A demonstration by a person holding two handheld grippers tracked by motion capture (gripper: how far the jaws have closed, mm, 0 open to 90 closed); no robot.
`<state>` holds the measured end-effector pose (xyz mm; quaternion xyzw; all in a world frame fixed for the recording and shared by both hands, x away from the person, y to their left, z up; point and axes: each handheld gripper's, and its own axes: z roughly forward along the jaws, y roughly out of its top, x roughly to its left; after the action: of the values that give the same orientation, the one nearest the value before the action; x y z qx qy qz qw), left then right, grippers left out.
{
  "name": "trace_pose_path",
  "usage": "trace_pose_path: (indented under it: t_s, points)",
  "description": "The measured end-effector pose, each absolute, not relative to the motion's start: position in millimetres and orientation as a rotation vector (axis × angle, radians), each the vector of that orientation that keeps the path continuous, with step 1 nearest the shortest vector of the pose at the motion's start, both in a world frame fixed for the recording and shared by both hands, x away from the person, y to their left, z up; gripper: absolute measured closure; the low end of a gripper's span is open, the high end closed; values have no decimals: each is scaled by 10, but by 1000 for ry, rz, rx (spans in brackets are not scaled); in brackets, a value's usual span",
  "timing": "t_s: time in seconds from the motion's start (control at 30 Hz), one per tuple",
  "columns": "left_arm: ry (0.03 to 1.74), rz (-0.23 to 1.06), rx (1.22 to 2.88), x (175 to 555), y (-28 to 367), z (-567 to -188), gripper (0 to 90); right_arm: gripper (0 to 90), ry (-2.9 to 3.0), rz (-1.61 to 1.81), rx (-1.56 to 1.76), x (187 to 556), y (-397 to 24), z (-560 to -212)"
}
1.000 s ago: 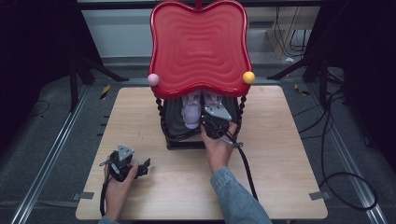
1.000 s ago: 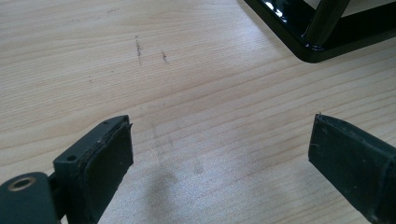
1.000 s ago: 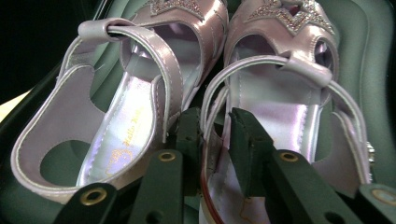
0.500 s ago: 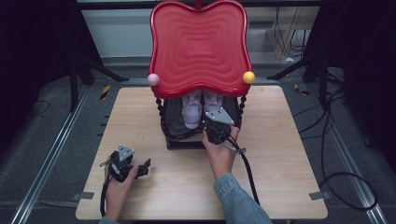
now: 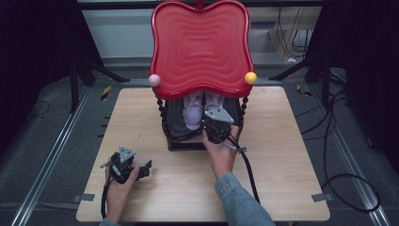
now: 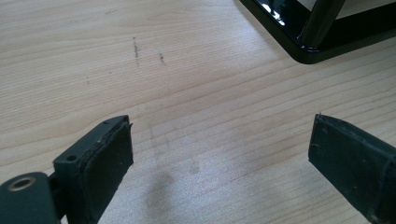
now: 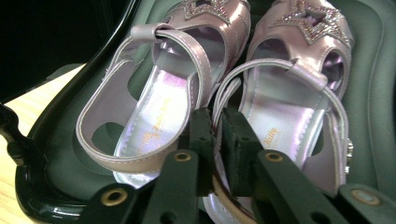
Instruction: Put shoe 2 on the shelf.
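Lab/recording rig: wooden table (image 5: 282, 155) on dark floor w/ metal rails (image 5: 51, 155), loose cables (image 5: 339, 141).

Two pink sandals (image 7: 159, 107), one red tray (image 5: 200, 47), two hand-held grippers (image 5: 217, 126)

- Left gripper (image 5: 141, 168) rests low in the person's left hand (image 5: 117, 188), jaws spread wide.
- Right gripper (image 5: 214, 133), held forward by the right hand (image 5: 221, 153), has jaws nearly closed after just reopening slightly.
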<state>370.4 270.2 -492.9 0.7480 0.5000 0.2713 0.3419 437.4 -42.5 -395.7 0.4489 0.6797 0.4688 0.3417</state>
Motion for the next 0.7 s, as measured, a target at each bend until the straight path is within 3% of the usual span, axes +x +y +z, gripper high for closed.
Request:
trace_pose_path:
  t_s: [0.1, 0.33, 0.7]
  points:
    - [1302, 706, 1946, 3706, 2703, -4930, 57, 779, 1770, 1217, 1164, 4354, -434, -3941]
    - [1300, 708, 1946, 3704, 2698, -4929, 57, 601, 1786, 1198, 1147, 4249, -466, -3888]
    - [1303, 709, 1947, 3705, 2699, -4934, 55, 207, 1814, 1149, 1169, 4122, -549, -3784]
